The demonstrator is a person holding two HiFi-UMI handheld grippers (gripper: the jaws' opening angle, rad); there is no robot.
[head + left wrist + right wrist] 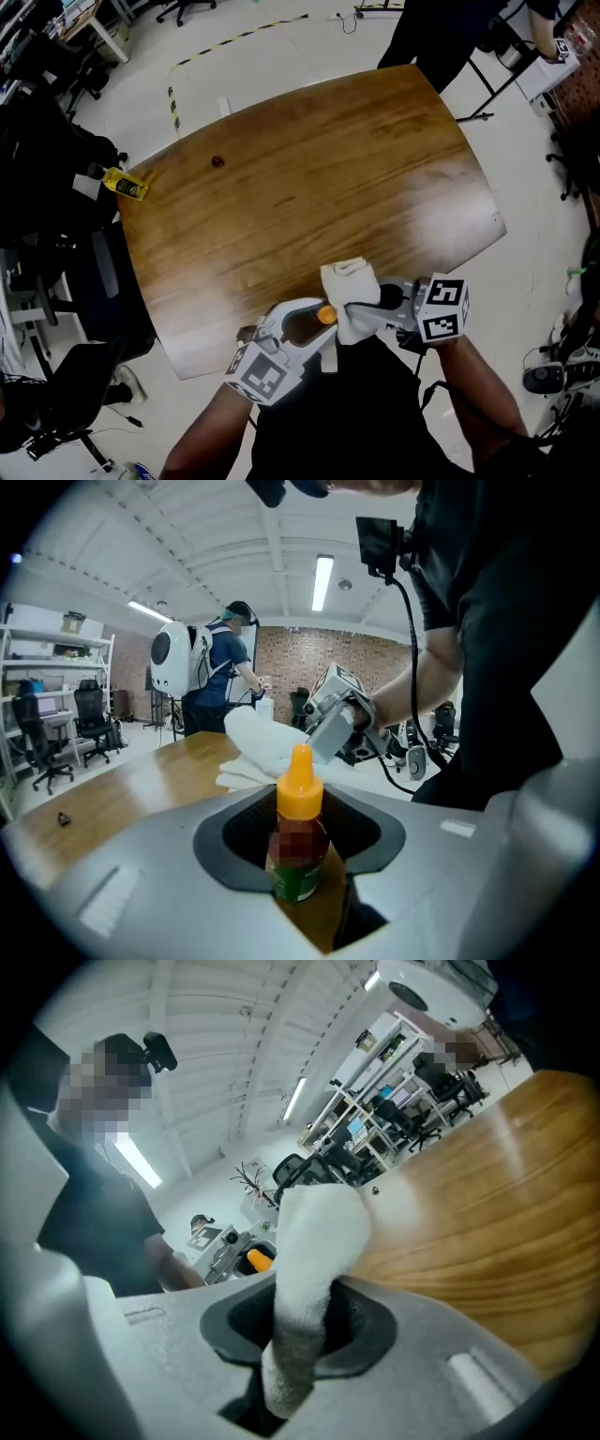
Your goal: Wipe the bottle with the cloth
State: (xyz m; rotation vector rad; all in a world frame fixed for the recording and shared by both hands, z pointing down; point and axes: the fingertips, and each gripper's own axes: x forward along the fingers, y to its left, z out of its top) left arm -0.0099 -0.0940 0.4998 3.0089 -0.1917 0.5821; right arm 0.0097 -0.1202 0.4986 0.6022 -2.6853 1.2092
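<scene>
**Item 1, bottle** (299, 844): small, with a green label band and an orange nozzle cap (300, 778) seated on top. The left gripper (298, 330) has its tongs pressed on the body, and I hold it lifted off the table (328, 178), over the near edge close to my body, cap pointing toward the cloth.

**Item 2, cloth** (351, 280): white and bunched. The right gripper (367, 312) pinches it tight between its tongs, with a thick fold standing up beyond the tips. In the head view the fold sits just beside the cap. I cannot tell whether it touches.

**Item 3, progress:** I judge both pick-ups done and the two items brought together. The wiping itself looks to be at its start or in its first pass, near the cap end. The body inside the left tongs seems beyond the cloth's reach as gripped. I see no sign that tells how clean the surface is.

**Item 4, containers:** the bottle is the only sure one. It is capped, and the body reads dark in the head view. I cannot tell its fill level or contents. A yellow object (125, 184) lies at the table's far left corner, well apart, and I cannot say what it is.
</scene>
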